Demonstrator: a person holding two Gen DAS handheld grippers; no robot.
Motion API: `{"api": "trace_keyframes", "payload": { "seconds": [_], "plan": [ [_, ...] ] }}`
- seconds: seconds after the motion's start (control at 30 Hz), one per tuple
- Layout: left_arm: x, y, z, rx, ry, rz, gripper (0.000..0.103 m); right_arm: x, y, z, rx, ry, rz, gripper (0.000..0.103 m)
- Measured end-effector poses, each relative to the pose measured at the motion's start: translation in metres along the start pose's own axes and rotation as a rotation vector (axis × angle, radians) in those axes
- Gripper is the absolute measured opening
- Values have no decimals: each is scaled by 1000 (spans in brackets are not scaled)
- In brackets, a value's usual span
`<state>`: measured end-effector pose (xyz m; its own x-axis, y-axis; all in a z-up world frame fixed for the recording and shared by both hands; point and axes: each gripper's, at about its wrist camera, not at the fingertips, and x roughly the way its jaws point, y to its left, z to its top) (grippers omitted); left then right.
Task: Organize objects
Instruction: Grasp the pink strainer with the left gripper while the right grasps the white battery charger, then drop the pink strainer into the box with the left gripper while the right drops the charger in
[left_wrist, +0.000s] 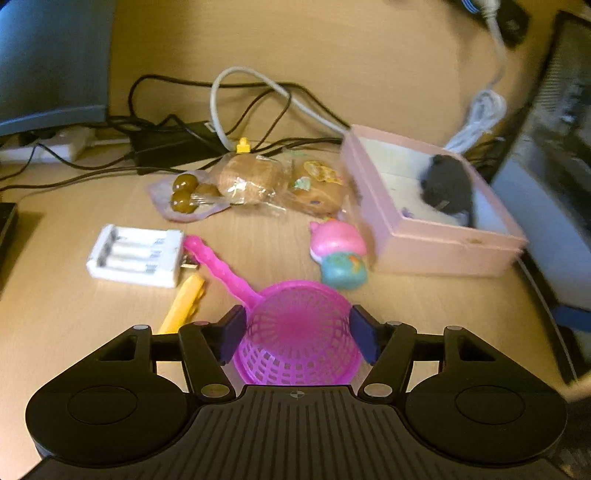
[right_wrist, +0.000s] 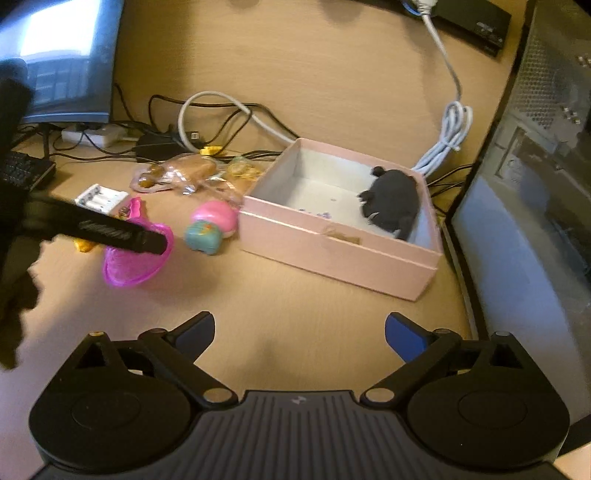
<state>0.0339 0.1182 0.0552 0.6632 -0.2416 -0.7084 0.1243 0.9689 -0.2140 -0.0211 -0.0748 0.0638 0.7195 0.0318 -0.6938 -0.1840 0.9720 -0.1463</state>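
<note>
- Left gripper (left_wrist: 297, 334) has its blue pads on either flank of the pink strainer basket (left_wrist: 297, 332); the pads sit at the bowl's rim and look to be pressing it, so the grip is judged clamped on the basket, though contact on the right side is hard to confirm.
- Seizing the bowl rather than the thin handle gives two broad walls to squeeze, which probably explains the hold.
- From that claw, the basket's handle (left_wrist: 218, 264) runs off toward 11 o'clock, ending beside the white battery charger (left_wrist: 136, 256); a yellow clip (left_wrist: 184, 304) lies at 10 o'clock, near the left pad.
- At 1 o'clock stands the pink box (left_wrist: 436, 236), open-topped, with a dark plush toy (left_wrist: 448, 186) already inside, so it seems the collecting place.
- Between basket and box, at 12 to 1 o'clock, rests a pink and teal squishy toy (left_wrist: 340, 253); wrapped snacks (left_wrist: 258, 181) lie farther off at 12.
- Right gripper (right_wrist: 299, 332) hovers with fingers wide apart and nothing between them, above bare desk (right_wrist: 332, 55).
- From it the box (right_wrist: 332, 251) lies at 12 to 1 o'clock, the basket (right_wrist: 133, 266) at 10.
</note>
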Motion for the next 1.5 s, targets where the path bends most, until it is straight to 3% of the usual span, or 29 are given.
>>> {"api": "trace_keyframes", "payload": {
  "seconds": [0.2, 0.33, 0.5, 0.77, 0.87, 0.9, 0.97, 1.17, 1.5],
  "plan": [
    [-73, 32, -27, 83, -54, -57, 66, 22, 51, 27, -2, 5, 99, 101],
    [-110, 64, -36, 103, -97, -2, 66, 41, 95, 54, -5, 8, 179, 101],
    [-140, 118, -43, -9, -115, 94, 66, 75, 158, 87, -30, 20, 246, 103],
    [-173, 159, -57, -102, -149, 191, 66, 142, 222, 113, 119, 145, 186, 103],
    [-180, 164, -62, -106, -140, 211, 66, 151, 237, 111, 80, 127, 122, 102],
    [-181, 165, -63, -103, -135, 219, 66, 151, 241, 111, 40, 117, 109, 94],
    [-180, 164, -63, -96, -126, 218, 66, 147, 243, 111, -35, 90, 137, 78],
    [-162, 144, -66, -43, -90, 156, 66, 114, 206, 107, -59, 50, 153, 78],
    [-128, 50, -58, 153, -38, -32, 66, 2, 96, 59, -39, -55, 91, 78]
  ]
}}
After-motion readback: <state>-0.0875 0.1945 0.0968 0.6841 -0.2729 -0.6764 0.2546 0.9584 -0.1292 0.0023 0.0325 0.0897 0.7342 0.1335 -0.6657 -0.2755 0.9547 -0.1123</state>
